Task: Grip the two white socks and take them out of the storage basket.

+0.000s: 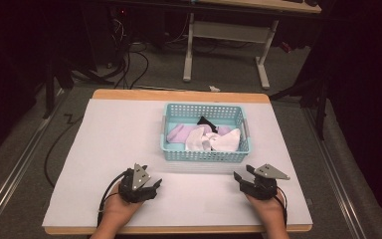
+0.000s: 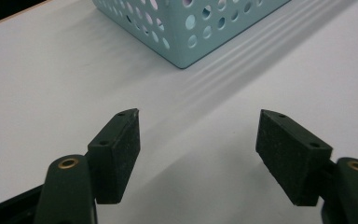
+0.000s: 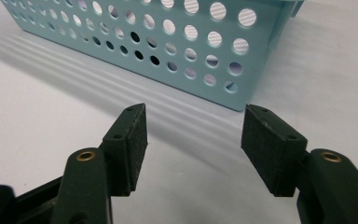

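**Both claws wide and empty; basket not yet reached**

Left gripper [image 1: 155, 185] and right gripper [image 1: 239, 178] rest low on the desk [image 1: 109, 134] near its front edge, each with its jaws spread apart and nothing between them. In the left gripper view the bare white desk shows between the pads [image 2: 121, 149], and the right gripper view shows the same.

The blue basket [image 1: 205, 155] sits right of the desk's centre, just beyond both grippers and touching neither. Inside lie folded cloths [image 1: 206, 138], pale purple and white with a dark piece toward the back. Judging by this, nothing has been lifted out; the handling appears not yet begun.

Open desk lies along the left edge and the front edge, good room for setting things down. The right edge is closer to the basket.
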